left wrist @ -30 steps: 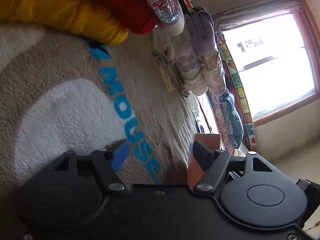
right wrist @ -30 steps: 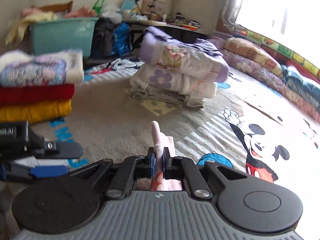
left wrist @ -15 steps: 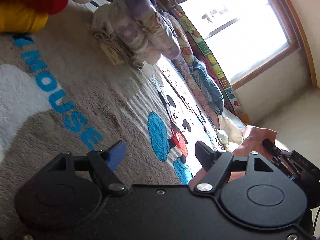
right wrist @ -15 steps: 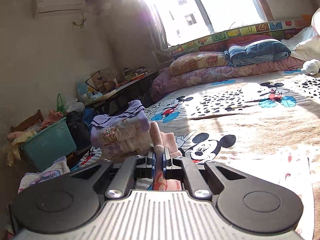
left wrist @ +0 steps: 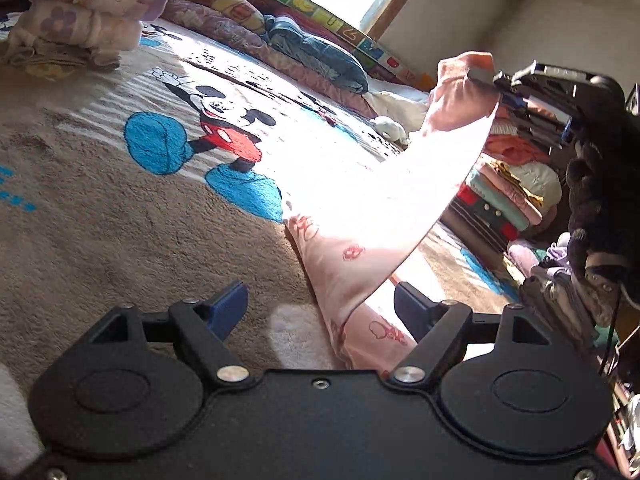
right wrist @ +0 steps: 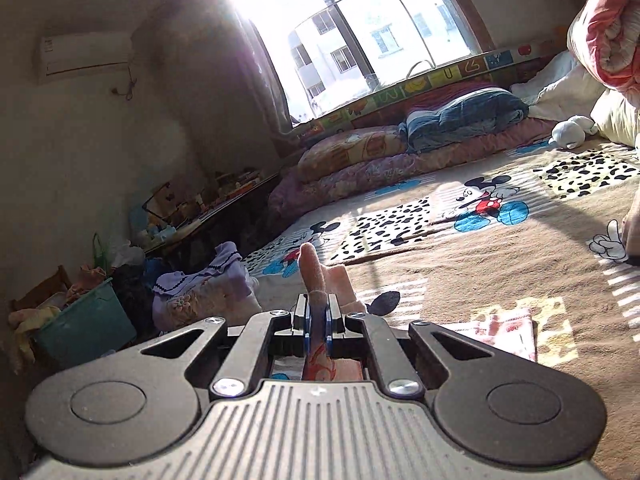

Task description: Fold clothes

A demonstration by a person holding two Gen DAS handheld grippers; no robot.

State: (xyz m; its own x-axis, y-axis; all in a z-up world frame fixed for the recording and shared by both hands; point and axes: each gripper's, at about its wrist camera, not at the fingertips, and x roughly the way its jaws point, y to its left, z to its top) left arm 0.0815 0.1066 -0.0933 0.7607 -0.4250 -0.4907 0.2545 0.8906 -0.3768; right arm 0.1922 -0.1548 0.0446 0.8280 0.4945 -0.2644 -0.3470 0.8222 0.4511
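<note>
1. The right gripper point(right wrist: 318, 316) is clamped on a corner of a pink garment point(left wrist: 384, 200), its blue pads pressed tight on the fabric, a nub of which pokes up past the fingertips.
2. In the left wrist view, that gripper point(left wrist: 500, 92) holds the corner raised at upper right, and the garment hangs from it as a taut sheet (small red prints dot the pink) sloping down to the blanket point(left wrist: 120, 220).
3. The left gripper point(left wrist: 320, 306) stands wide apart and grips nothing; the garment's lower end lies between its fingers point(left wrist: 228, 306), nearer the right one.
4. The blanket, brown with cartoon mouse prints, covers the bed; part of the garment point(right wrist: 500, 330) lies flat on it just right of the right gripper.
5. A stack of folded clothes point(left wrist: 84, 20) sits well apart at the far left, and another pile point(left wrist: 512, 184) rises behind the raised corner.
6. A teal bin point(right wrist: 84, 320) of clothes stands beside the bed.
</note>
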